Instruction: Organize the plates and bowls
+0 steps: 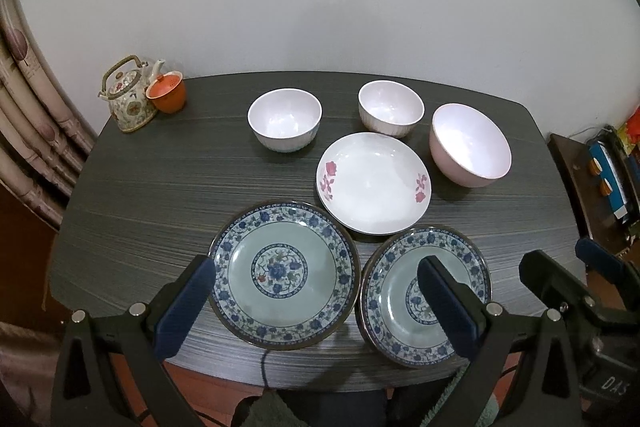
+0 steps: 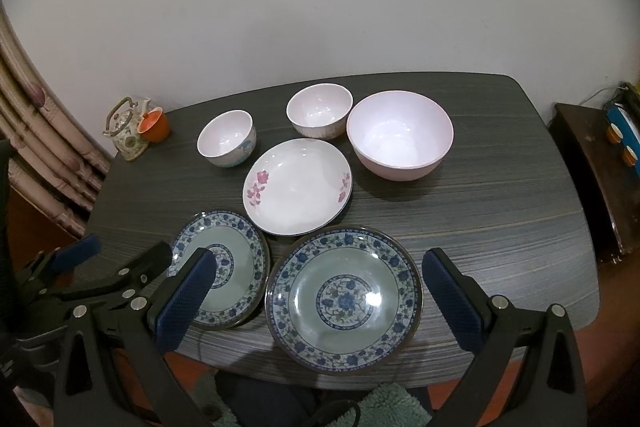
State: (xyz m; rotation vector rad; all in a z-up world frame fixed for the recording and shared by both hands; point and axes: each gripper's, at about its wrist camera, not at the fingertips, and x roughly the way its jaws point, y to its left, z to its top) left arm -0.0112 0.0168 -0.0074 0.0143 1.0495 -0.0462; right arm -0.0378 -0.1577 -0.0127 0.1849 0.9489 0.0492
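Observation:
Two blue-patterned green plates lie side by side at the table's near edge: the left plate (image 1: 282,275) (image 2: 218,269) and the right plate (image 1: 424,297) (image 2: 344,299). Behind them lies a white plate with pink flowers (image 1: 374,183) (image 2: 298,185). Two small white bowls (image 1: 285,119) (image 1: 391,109) and a large pink bowl (image 1: 470,145) (image 2: 400,139) stand further back. My left gripper (image 1: 316,303) is open and empty above the near edge, over the left plate. My right gripper (image 2: 320,303) is open and empty over the right plate.
A patterned teapot (image 1: 128,95) and an orange cup (image 1: 166,93) stand at the table's back left corner. A curtain (image 1: 24,99) hangs at the left. A dark side cabinet (image 2: 592,163) with items stands at the right. The dark table (image 2: 500,227) ends near me.

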